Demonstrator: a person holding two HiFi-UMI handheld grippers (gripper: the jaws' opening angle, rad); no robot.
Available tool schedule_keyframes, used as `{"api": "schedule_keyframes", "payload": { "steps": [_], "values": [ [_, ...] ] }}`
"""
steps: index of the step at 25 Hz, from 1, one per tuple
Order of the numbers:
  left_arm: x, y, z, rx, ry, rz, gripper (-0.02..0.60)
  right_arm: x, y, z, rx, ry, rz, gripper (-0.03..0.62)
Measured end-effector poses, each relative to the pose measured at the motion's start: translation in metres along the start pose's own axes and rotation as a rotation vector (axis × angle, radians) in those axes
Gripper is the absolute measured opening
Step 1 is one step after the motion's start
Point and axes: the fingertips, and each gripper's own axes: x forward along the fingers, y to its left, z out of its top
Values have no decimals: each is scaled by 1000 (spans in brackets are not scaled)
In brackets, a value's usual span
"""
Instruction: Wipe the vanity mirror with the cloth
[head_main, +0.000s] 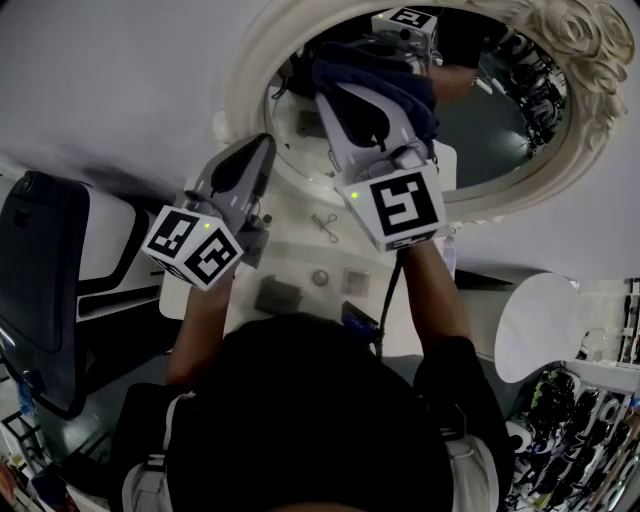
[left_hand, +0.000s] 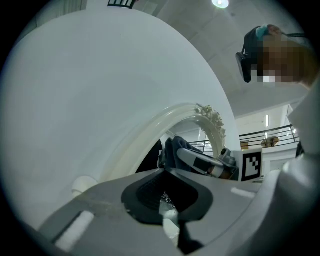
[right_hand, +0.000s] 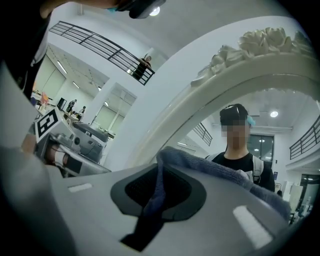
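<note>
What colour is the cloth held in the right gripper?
The cloth is dark blue, seen best in the head view.

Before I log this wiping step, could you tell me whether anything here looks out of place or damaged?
Nothing stands out. The right gripper has the cloth clamped in its jaws at the mirror, whose glass and frame look intact. The left gripper is shut and empty near the frame's lower edge.

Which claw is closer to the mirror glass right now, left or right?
Right. The right claw, shut on the cloth, is over the mirror glass, inside the frame. The left claw sits lower left, outside the glass by the frame's edge, holding nothing.
</note>
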Motion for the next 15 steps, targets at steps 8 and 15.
{"api": "schedule_keyframes", "payload": {
  "steps": [8,15],
  "values": [
    [-7,9,-1,-8,0,24,2,7,24,-45,47,52,40,37],
    [-7,14,-3,-6,10,25,2,11,43,-82,48,74,78,37]
  ]
}}
